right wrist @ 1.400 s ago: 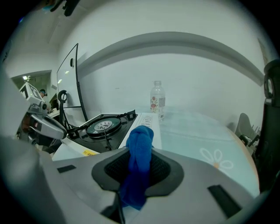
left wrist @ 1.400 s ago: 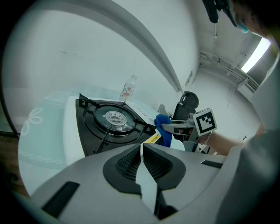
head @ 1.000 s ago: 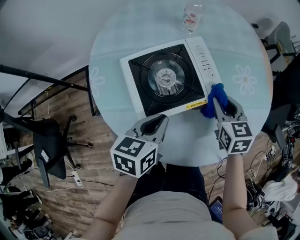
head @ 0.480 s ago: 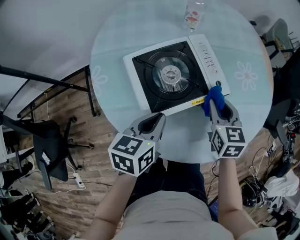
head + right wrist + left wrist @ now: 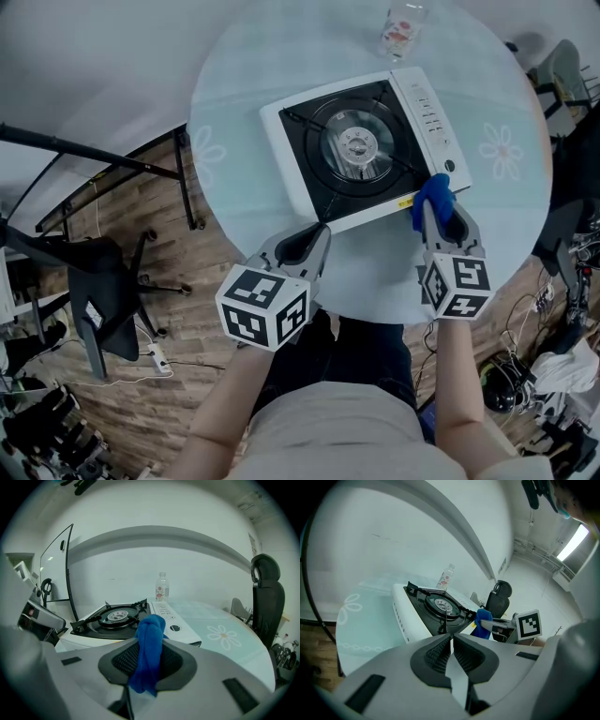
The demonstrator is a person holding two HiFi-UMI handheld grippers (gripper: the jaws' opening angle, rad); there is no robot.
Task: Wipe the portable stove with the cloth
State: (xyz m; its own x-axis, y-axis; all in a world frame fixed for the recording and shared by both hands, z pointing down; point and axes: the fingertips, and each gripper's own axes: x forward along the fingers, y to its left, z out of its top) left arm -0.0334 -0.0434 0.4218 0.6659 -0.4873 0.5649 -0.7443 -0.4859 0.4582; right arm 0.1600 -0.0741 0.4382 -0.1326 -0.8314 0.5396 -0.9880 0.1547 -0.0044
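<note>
Barely begun: our right gripper (image 5: 439, 204) clamps cloth (image 5: 433, 189) at stove (image 5: 291, 141) corner; left gripper (image 5: 319, 232) together, empty; top likely unwiped.

Round table (image 5: 234, 122) with stove (image 5: 367, 150), bottle (image 5: 403, 30)

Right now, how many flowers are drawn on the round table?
2. One flower is near the table's left edge, left of the stove; the other flower is near the right edge. The stove could hide more.

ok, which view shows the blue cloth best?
Right gripper view: the bunched blue cloth sits centre, clamped by the right gripper. Head view shows it small at a corner of the white portable stove. Left gripper view catches a distant blue patch.
</note>
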